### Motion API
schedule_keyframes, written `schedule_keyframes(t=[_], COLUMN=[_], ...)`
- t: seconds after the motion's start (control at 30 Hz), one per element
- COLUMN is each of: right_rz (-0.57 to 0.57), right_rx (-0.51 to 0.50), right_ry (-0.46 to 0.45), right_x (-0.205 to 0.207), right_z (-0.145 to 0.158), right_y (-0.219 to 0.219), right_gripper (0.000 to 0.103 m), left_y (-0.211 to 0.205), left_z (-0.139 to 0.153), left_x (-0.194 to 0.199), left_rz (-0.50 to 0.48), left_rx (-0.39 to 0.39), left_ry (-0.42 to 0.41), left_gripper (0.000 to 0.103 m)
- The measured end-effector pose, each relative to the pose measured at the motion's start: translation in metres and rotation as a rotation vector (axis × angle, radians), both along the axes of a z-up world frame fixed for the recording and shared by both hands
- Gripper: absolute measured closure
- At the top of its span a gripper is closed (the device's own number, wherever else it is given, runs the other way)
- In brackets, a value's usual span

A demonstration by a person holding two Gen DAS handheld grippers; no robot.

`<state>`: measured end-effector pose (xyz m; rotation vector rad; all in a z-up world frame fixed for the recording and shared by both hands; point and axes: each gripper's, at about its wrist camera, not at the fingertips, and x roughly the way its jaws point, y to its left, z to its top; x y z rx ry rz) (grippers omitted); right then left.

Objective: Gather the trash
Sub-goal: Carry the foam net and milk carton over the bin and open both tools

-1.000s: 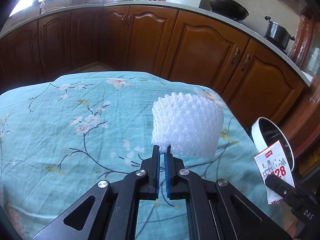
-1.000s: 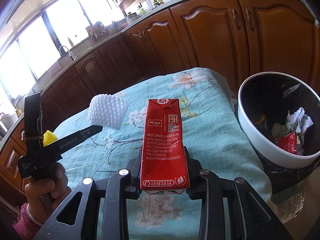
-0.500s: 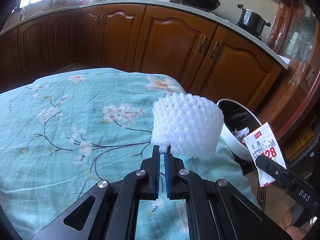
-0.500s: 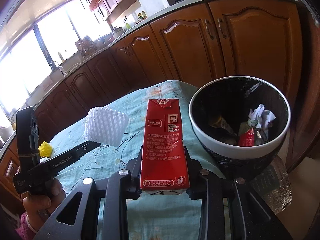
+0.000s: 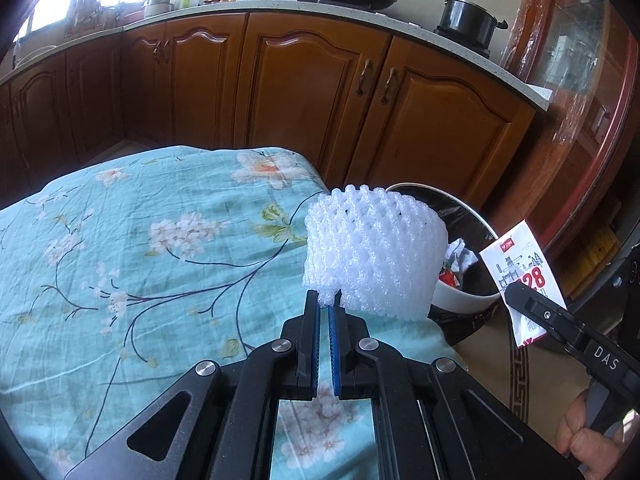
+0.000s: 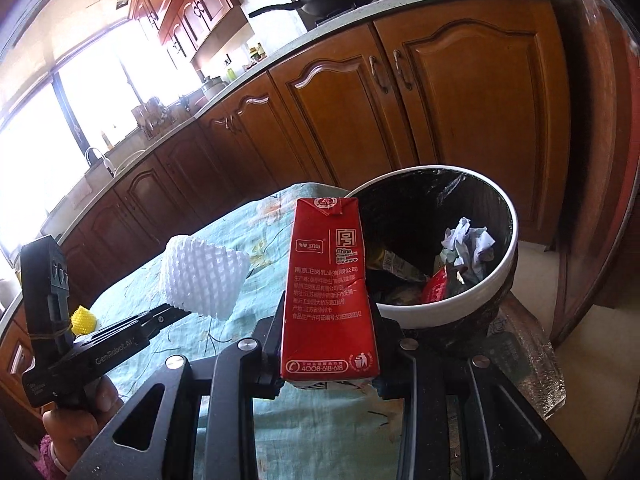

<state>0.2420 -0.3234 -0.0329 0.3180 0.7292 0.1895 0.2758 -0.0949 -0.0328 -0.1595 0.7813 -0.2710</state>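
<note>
Left gripper [image 5: 324, 308] clenched on foam net [image 5: 374, 252]; right gripper [image 6: 330, 360] grasping red carton [image 6: 328, 292]. Carry both fully over the bin [image 6: 452, 308] rim, far right of table, before releasing.

The red carton [image 6: 329, 300] says "China" and "4008-618-618". The left gripper [image 6: 180, 312] says "GenRobot.AI". The right gripper [image 5: 516, 294] says "DAS".

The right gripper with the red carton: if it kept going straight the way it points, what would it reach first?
Probably the trash bin: the right gripper, shut on the red carton, points down toward its white rim. Depth is hard to judge.
</note>
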Motion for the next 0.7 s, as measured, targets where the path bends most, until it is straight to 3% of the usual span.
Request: schedule_keyframes(t=[0.7], right_rz=[-0.083], right_rx=[-0.025], right_ry=[-0.012], right_x=[0.009], right_z=[0.008], right_y=[-0.048], right_gripper=[0.071], left_y=[-0.053], left_z=[0.01], left_x=[0.029], left_rz=[-0.096], left_rx=[0.02], left_ry=[-0.022], left_gripper=[0.1])
